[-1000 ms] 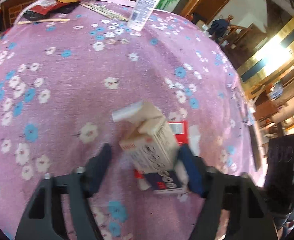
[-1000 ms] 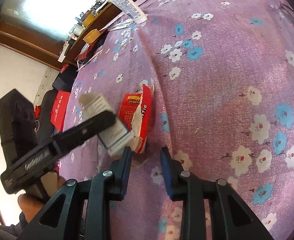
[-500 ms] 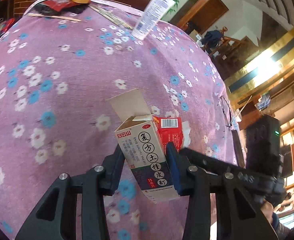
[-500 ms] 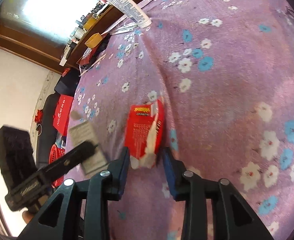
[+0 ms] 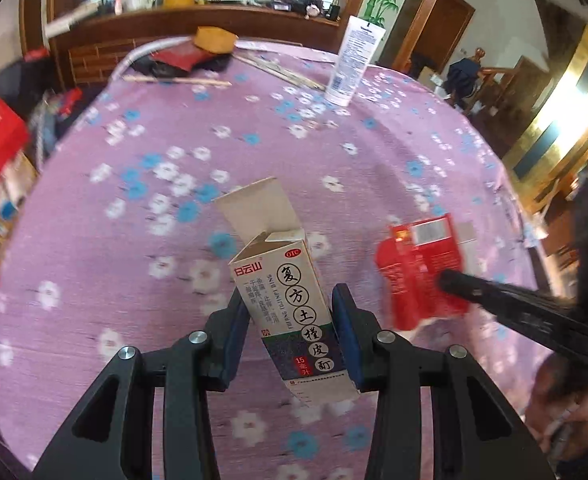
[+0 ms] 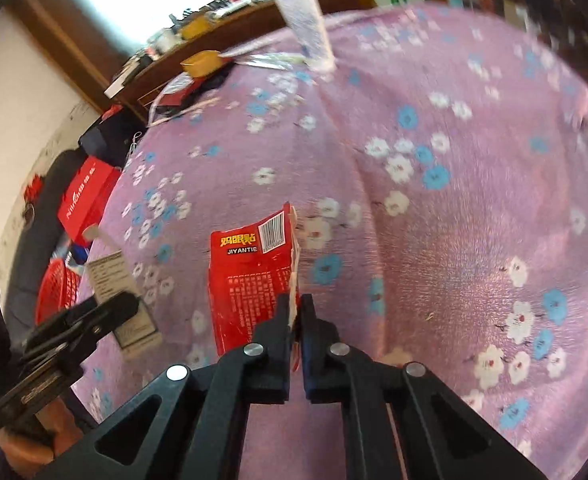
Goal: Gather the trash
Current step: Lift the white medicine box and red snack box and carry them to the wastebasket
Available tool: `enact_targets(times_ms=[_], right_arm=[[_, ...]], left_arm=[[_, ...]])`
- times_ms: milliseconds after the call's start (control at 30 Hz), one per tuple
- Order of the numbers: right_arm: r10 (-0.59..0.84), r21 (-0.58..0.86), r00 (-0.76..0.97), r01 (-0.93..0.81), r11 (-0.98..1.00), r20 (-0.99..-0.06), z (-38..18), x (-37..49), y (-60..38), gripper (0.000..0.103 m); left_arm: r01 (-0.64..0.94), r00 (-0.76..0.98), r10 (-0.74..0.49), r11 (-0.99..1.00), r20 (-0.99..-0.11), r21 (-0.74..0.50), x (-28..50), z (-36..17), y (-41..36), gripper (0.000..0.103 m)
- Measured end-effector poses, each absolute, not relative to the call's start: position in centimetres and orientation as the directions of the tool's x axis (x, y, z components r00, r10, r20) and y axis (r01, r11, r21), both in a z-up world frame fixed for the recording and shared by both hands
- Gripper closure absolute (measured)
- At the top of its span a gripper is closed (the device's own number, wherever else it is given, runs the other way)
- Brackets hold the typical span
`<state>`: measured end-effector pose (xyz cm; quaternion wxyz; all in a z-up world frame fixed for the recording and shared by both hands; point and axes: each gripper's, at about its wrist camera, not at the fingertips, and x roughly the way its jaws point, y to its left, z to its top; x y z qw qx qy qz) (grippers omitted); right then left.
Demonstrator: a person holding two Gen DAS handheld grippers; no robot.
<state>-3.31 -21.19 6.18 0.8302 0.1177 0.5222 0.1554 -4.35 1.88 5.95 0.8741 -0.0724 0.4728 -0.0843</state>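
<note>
The left gripper (image 5: 290,332) squeezes a white medicine box (image 5: 294,300) between its two blue pads. The box has its top flap open and is held up above the purple flowered tablecloth (image 5: 134,240). The right gripper (image 6: 295,316) pinches the edge of a red packet (image 6: 250,276), with its fingers almost touching each other. The packet is lifted off the cloth too, a little way to the right of the box. Far back on the table stands a white tube (image 5: 354,64), near a yellow box (image 5: 214,40).
</note>
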Motion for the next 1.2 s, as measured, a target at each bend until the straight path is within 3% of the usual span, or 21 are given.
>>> enact_targets(times_ms=[233,733,1200], right_arm=[[0.345,0.277,0.458,-0.210,0.938,-0.819,8.8,-6.2,-17.9,0.098],[0.362,0.262,0.477,-0.265,0.928,-0.801,11.0,-8.3,-13.0,0.098],[0.390,0.253,0.480,-0.326,0.911,-0.786,12.4,-8.6,-9.2,0.098]], left_arm=[[0.069,0.561,-0.154,0.988,-0.814,-0.139,-5.5,6.8,3.0,0.063],[0.017,0.633,-0.020,1.000,-0.774,-0.012,-8.5,9.2,7.2,0.063],[-0.025,0.666,0.027,1.000,-0.745,0.014,-10.1,10.7,10.2,0.063]])
